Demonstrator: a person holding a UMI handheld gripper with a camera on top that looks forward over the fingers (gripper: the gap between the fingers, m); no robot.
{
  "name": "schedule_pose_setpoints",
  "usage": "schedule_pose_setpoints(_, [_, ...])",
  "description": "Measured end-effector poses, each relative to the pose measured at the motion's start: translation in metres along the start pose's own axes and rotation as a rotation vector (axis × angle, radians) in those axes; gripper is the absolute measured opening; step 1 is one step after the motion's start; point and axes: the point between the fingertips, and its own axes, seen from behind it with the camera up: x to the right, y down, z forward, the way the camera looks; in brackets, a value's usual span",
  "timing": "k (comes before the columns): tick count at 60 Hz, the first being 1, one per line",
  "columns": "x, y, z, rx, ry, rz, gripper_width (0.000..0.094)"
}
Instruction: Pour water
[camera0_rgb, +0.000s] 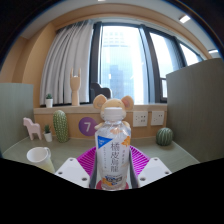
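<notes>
Before a curtained window, on the pale counter (25, 152), our jaws (112, 172) pinch the clear plastic water bottle (114, 150). The white cup (39, 156) sits near left; we should carry the bottle upright, then tip slowly.

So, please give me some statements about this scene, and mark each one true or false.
1. The gripper holds a bottle upright between its jaws. True.
2. The bottle's cap is off. False: a white cap sits on its neck.
3. A white cup stands on the table, off to one side of the bottle. True.
4. The cup lies tipped on its side. False: it stands upright.
5. A cactus ornament stands beyond the cup. True.
</notes>
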Motion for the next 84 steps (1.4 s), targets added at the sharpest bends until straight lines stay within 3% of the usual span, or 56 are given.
schedule_pose_setpoints(4, [0.002,0.001,-0.001,-0.013,-0.001,0.006,0.0525])
schedule_pose_setpoints(11, [0.007,0.014,-0.012,-0.072,0.035,0.048,0.0758])
schedule_pose_setpoints(14, [0.008,0.02,-0.021,-0.088,0.053,0.056,0.0801])
schedule_pose_setpoints(39, [-0.093,0.074,-0.141,-0.201,-0.004,0.004,0.0823])
schedule_pose_setpoints(52, [-0.145,0.042,-0.184,-0.182,-0.065,-0.008,0.0853])
schedule_pose_setpoints(84, [-0.15,-0.031,-0.237,-0.077,-0.016,-0.031,0.0852])
